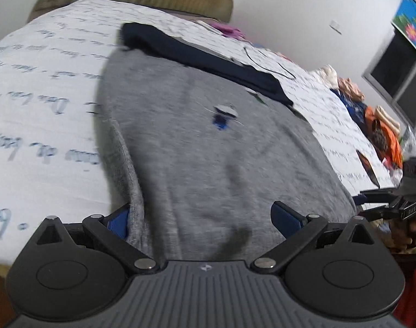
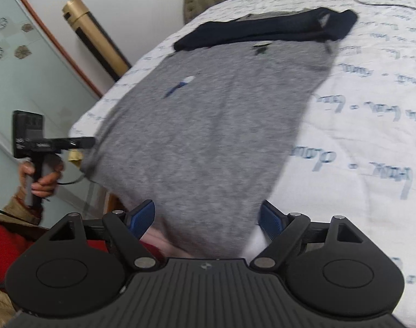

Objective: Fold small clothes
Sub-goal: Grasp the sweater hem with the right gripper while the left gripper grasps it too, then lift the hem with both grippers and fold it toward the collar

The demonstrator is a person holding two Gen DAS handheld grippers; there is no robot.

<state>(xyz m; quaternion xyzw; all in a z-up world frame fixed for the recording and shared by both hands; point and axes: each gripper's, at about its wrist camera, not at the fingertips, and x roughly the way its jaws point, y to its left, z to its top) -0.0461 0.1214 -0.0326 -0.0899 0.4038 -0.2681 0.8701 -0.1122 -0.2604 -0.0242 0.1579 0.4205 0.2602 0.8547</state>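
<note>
The grey garment lies spread on the bed's script-printed sheet, its far end touching a dark navy garment; its near hem hangs over the bed edge. By my reading the fold of this piece is not yet begun, though the navy one looks already folded flat.

The left gripper has its jaws spread wide with the grey hem between them, the pads not pressing; the right gripper likewise stands released around the near hem, nothing clamped.

No basket or box shows; a loose heap of clothes lies along the bed's far side.
</note>
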